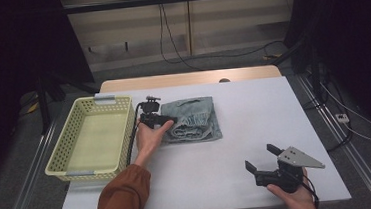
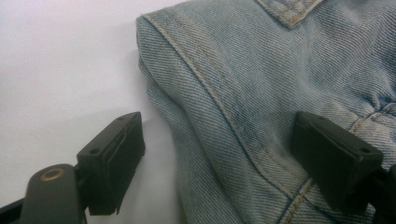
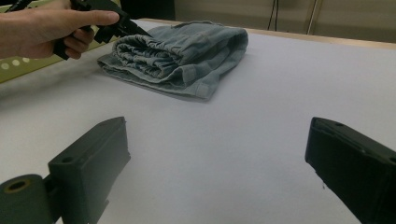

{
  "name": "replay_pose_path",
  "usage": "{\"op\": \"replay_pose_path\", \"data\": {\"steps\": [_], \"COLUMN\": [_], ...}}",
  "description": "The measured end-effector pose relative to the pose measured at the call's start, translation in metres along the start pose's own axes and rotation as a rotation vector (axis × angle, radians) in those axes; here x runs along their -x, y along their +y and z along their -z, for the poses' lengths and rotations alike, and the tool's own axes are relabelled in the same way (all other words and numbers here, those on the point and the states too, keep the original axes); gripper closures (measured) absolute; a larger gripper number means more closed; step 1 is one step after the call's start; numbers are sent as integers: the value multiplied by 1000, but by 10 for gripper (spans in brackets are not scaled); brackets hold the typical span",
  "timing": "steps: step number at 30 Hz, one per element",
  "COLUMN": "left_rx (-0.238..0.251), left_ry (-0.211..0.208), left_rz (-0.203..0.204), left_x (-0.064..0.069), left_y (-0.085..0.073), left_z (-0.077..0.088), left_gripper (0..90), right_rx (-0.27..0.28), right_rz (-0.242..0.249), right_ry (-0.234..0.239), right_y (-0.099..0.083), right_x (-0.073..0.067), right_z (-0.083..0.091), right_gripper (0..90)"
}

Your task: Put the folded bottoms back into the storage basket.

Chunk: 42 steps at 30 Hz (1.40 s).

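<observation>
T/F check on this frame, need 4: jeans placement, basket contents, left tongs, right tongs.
1. The folded jeans lie inside the yellow basket. False: they lie on the white table, to the right of the basket.
2. The basket holds nothing. True.
3. The left tongs straddle the jeans' edge with jaws apart. True: one jaw stands over the table, the other over denim.
4. The right tongs grip the jeans. False: they sit open above bare table, apart from the jeans.

Recording lab, dark curtains (image 1: 14,53), trailing cables (image 1: 179,55)
</observation>
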State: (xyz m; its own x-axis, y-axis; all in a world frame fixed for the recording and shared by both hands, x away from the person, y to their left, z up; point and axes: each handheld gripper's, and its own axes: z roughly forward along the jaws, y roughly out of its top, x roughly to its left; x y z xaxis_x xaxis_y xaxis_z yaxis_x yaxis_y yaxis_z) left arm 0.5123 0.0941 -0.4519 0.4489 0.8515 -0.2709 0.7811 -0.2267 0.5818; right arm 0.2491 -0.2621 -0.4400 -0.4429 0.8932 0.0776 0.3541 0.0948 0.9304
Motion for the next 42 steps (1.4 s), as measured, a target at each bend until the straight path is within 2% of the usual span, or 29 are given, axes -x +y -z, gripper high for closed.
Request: {"op": "replay_pose_path", "data": {"steps": [1,2,3,10,12,13,18,19,20,25,31,37,38,42], "left_rx": [-8,-11,-23,-41,-49,-48,-48,-39,-18,4,50,91,99,129], "left_ry": [-12,-24,-68,-105,-123,-128,-124,-132,-135,-137,-155,-169,-174,-177], "left_rz": [3,6,12,9,13,13,2,1,-1,-19,-15,-33,-51,-58], "left_x": [1,2,1,4,4,5,6,5,4,6,8,10,12,15], "left_y": [0,0,0,0,0,-1,-1,-1,-2,-1,0,4,6,10], "left_z": [1,1,1,1,1,1,1,2,3,7,15,22,26,33], "left_gripper": [257,257,352,441,500,561,639,692,704,729,739,743,743,744], "right_rx": [2,2,2,-6,-4,-6,-4,-6,-4,-4,-1,-2,-2,0], "right_rz": [2,2,2,11,3,8,9,12,7,-7,-3,-4,-4,-5], "right_ry": [0,0,2,3,0,3,6,9,7,5,2,1,1,3], "right_y": [0,0,0,0,0,0,1,0,1,0,0,0,0,0], "right_x": [0,0,-1,-1,-1,-1,-2,-2,-2,0,-1,0,0,-1], "right_z": [0,0,-1,-2,-2,-2,-4,-4,-3,-2,-1,-1,-1,-1], "right_gripper": [62,62,62,62,62,63,63,63,63,63,64,65,65,64]}}
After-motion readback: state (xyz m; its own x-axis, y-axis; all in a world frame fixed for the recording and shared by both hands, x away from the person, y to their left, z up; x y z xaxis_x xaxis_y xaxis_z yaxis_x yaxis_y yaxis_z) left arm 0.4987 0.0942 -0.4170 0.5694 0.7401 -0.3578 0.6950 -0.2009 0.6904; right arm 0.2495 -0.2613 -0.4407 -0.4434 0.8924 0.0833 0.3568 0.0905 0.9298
